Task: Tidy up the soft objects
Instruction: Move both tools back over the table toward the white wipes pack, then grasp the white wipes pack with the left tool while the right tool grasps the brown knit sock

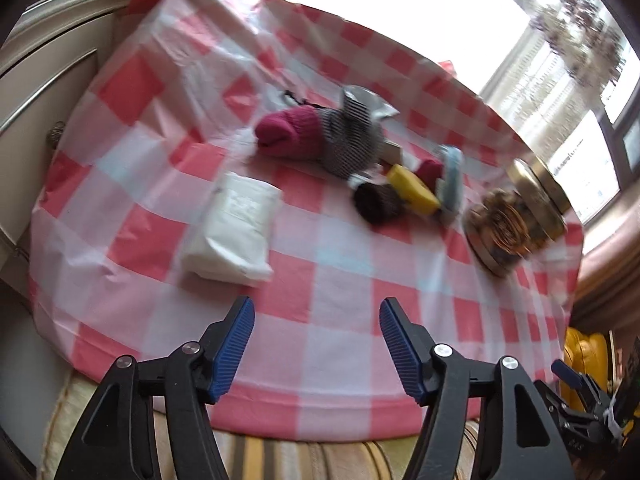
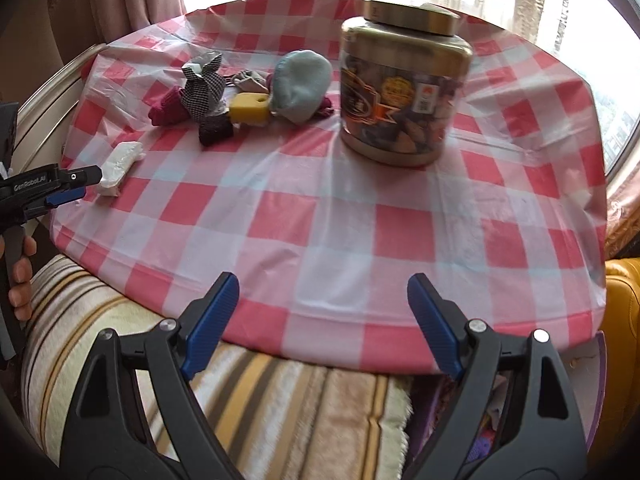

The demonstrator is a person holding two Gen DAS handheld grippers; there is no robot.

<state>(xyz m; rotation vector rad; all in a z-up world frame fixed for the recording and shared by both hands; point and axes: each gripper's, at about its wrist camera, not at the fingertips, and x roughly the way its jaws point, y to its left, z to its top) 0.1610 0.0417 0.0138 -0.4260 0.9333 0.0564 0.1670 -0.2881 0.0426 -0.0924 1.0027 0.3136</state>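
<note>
Sorting is judged barely begun: on the checked tablecloth (image 2: 320, 216) the soft things are seen heaped together left of the gold-lidded jar (image 2: 404, 92) — a pale blue cloth (image 2: 302, 84), a checked fabric piece (image 2: 204, 88), a magenta knit (image 1: 288, 132), a dark roll (image 1: 376, 202) and a yellow sponge (image 2: 248, 110) — while a white soft pack (image 1: 234, 228) lies apart, nearer the table edge. Both tools are held over the near edge of the table — the left gripper (image 1: 316, 344) and the right gripper (image 2: 322, 320) are spread apart, with nothing gripped or touched.
</note>
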